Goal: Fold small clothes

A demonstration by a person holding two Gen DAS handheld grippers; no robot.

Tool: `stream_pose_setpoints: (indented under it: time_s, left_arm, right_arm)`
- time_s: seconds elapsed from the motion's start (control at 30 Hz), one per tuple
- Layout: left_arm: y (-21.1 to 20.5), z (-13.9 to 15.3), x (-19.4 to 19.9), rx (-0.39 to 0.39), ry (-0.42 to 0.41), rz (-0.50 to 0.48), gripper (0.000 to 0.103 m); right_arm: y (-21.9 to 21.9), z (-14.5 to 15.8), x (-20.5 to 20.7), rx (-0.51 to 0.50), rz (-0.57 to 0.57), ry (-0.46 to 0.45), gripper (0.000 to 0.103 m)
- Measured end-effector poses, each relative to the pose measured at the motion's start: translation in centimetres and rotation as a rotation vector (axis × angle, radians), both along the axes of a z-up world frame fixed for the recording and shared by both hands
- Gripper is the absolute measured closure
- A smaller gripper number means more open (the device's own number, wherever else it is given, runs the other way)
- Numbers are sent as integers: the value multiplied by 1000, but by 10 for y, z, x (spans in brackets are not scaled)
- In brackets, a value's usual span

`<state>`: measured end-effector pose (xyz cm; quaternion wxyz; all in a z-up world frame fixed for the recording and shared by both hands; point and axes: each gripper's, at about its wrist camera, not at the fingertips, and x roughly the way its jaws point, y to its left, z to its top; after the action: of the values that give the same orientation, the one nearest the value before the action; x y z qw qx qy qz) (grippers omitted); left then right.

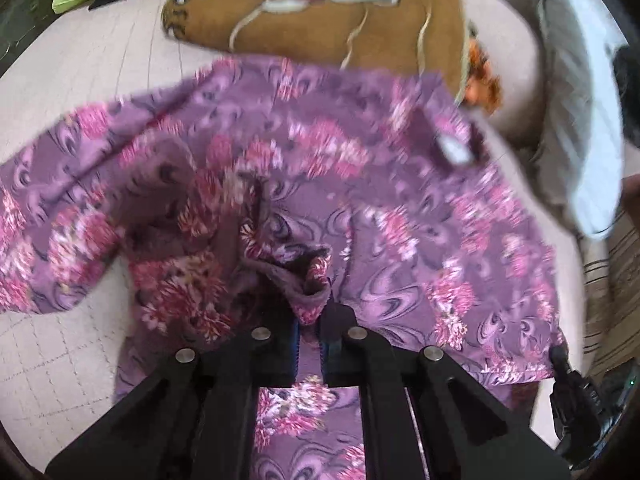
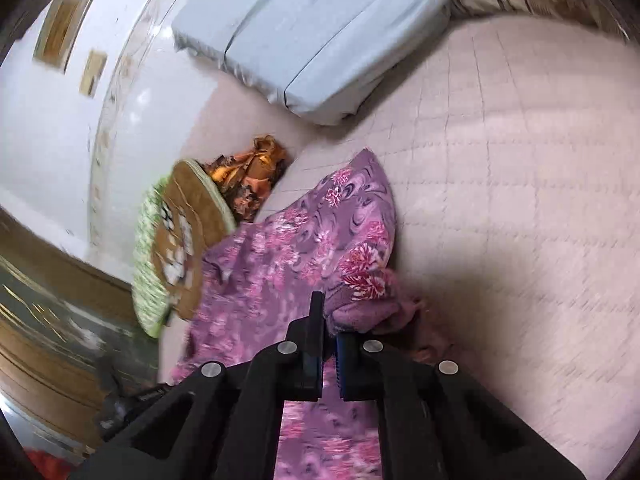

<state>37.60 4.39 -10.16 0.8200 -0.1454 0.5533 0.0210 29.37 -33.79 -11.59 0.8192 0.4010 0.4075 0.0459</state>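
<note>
You have the purple fleece garment with pink flower print [image 1: 320, 168] pinched in both tools, and it lies spread over the pale quilted bed cover [image 1: 60, 344] in front of you. Your left gripper [image 1: 310, 320] is clenched on a bunched fold near the middle of the cloth, where a small ridge of fabric stands up between its blue-lined jaws; gripping a gathered ridge rather than a flat layer probably gives you enough bite to lift several layers at once. Your right gripper [image 2: 329, 344] is clamped on a rolled edge at the garment's near end, with the pointed corner of the cloth [image 2: 368, 160] lying flat on the cover beyond it. Holding two separate spots lets you keep the fabric taut between them, so a fold should come out straight instead of sagging.

The brown cushion with a cartoon mouse picture [image 1: 320, 8] sits just behind the garment, touching or overlapping its far edge in the left wrist view, with a green patterned cushion [image 2: 146, 256] beneath it. Mind that edge if you carry the cloth forward. The folded pale blue bedding [image 2: 312, 32] lies well apart, out of your way.
</note>
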Motion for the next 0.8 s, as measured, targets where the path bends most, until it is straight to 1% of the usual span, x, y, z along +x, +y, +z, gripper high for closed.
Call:
stream_pose_setpoints:
  time_s: [0.07, 0.1, 0.13, 0.17, 0.2, 0.23, 0.27, 0.33, 0.37, 0.4, 0.47, 0.53, 0.6, 0.67, 0.73, 0.77, 0.8]
  left_arm:
    - [-1, -3, 0, 20, -11, 2, 93]
    - [-2, -2, 0, 30, -11, -9, 92]
    - [-1, 0, -1, 39, -2, -17, 91]
    - [1, 4, -3, 33, 7, -25, 90]
    - [5, 10, -6, 18, 10, -27, 90]
    - [10, 16, -10, -4, 9, -21, 89]
    - [15, 22, -15, -28, -1, -9, 87]
    - [25, 37, -24, -78, -38, 12, 84]
    - [26, 42, -27, -91, -53, 18, 79]
    - [26, 46, -29, -96, -62, 20, 72]
    - [23, 54, -28, -80, -77, 12, 70]
    - [14, 52, -22, -61, -78, -5, 70]
    - [3, 42, -11, -28, -51, -22, 69]
    - [0, 25, -4, 3, -14, -22, 69]
    - [1, 6, 1, 11, 33, -12, 69]
    - [3, -1, 1, 0, 28, -6, 69]
    - [4, -1, 0, -6, 7, -4, 69]
  right_arm:
    - [4, -21, 6, -33, 40, 89, 99]
    - [5, -28, 6, -37, 64, 98, 100]
    - [5, -26, 4, -43, 68, 82, 101]
    - [4, -23, 3, -46, 70, 82, 98]
    - [4, -17, -1, -37, 69, 94, 93]
    - [5, -12, -3, -33, 66, 98, 90]
    - [7, -4, -10, -32, 75, 81, 90]
    - [17, 16, -24, -87, 99, 19, 90]
    - [21, 25, -28, -118, 107, -12, 90]
    - [28, 36, -31, -163, 119, -51, 90]
    - [36, 48, -30, -230, 128, -85, 88]
    - [42, 54, -22, -270, 128, -110, 88]
    - [43, 50, -14, -295, 130, -96, 84]
    - [42, 36, -4, -315, 132, -50, 83]
    - [40, 14, 5, -339, 140, 16, 83]
    - [39, 5, 8, -350, 145, 50, 87]
    - [38, -5, 10, -348, 154, 75, 87]
